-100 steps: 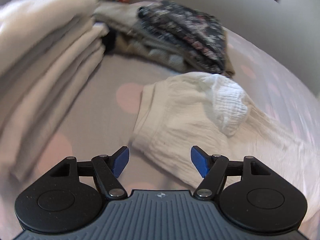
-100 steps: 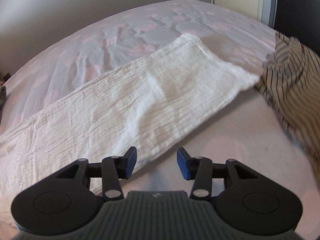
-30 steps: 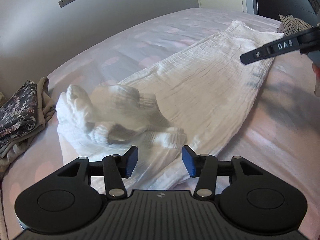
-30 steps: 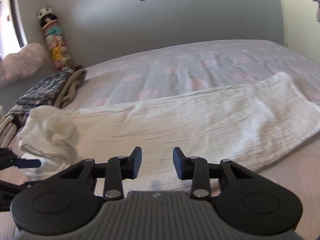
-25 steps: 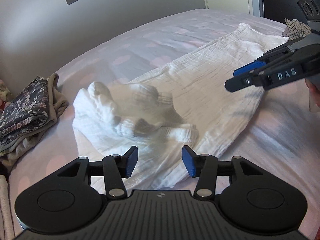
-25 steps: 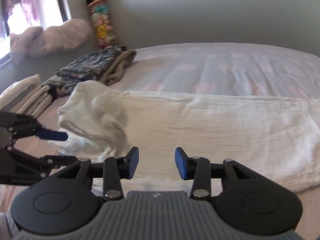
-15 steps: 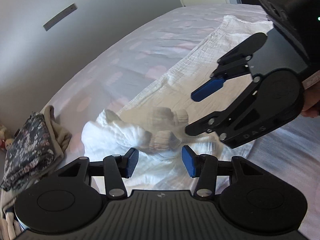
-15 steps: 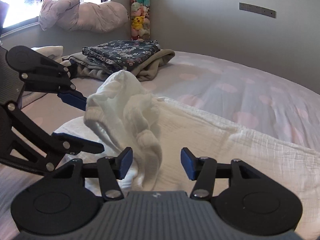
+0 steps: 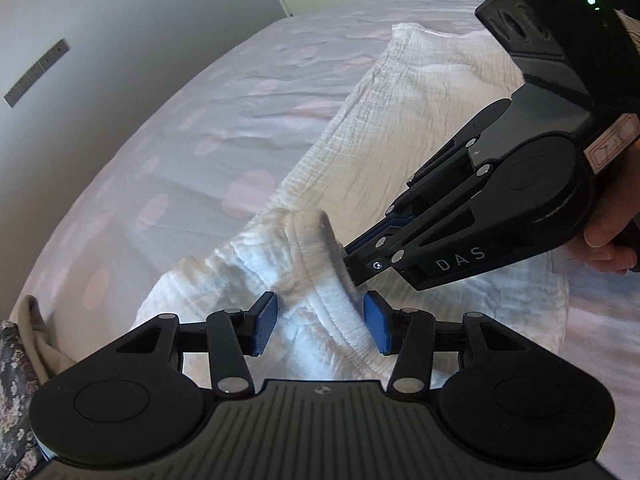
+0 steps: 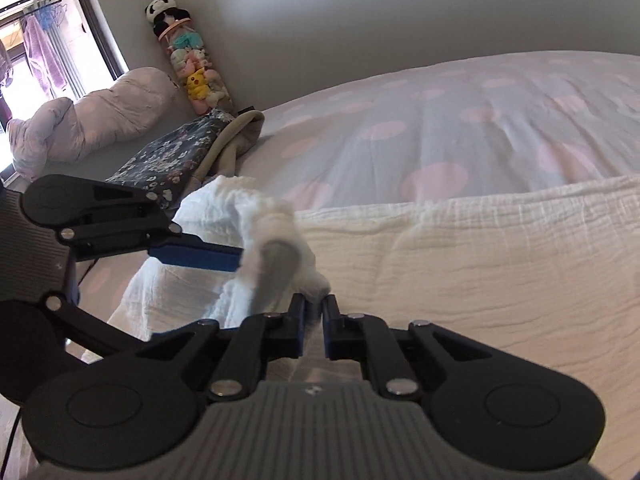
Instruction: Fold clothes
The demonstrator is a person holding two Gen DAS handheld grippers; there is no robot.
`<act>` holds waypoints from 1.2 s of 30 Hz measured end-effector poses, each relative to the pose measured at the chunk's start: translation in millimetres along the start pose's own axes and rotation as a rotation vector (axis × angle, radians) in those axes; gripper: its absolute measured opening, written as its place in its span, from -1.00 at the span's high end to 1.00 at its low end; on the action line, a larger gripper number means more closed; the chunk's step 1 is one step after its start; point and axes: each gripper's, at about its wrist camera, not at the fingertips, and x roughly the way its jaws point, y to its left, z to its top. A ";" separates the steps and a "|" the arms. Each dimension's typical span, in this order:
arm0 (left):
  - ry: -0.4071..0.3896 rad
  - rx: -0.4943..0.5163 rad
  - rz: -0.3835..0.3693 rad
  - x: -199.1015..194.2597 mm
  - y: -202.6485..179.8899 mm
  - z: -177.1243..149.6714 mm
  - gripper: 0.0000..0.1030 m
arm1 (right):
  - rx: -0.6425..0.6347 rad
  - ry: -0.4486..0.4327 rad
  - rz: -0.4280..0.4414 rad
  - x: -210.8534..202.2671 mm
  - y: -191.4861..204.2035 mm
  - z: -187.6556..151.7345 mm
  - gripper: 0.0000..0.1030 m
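A long white crinkled garment (image 9: 432, 120) (image 10: 480, 264) lies stretched across the bed. Its bunched, ribbed end (image 9: 304, 248) (image 10: 240, 216) stands up in a heap. My left gripper (image 9: 322, 324) has that ribbed edge between its blue pads; its jaws are closing, and a gap still shows at the left pad. My right gripper (image 9: 350, 270) (image 10: 315, 308) comes in from the right with its jaws closing, nearly together, pinching a fold of the same heap. In the right wrist view, one blue finger (image 10: 196, 258) of the left gripper reaches into the cloth from the left.
The bed sheet (image 10: 440, 128) is pale with pink dots. A folded pile of dark floral and beige clothes (image 10: 180, 156) (image 9: 12, 344) sits beside the heap. Behind it are a rolled pink duvet (image 10: 92, 120) and a tube of plush toys (image 10: 188, 56). A hand (image 9: 608, 240) holds the right gripper.
Both grippers have moved in onto the bunched end of the garment. The right jaws went from wide apart to nearly together on the cloth. The left gripper rolled and narrowed slightly.
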 end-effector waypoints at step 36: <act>0.266 -0.260 0.050 -2.4 12.2 -42.3 0.53 | 0.228 0.156 0.099 -7.6 -5.0 -21.0 0.14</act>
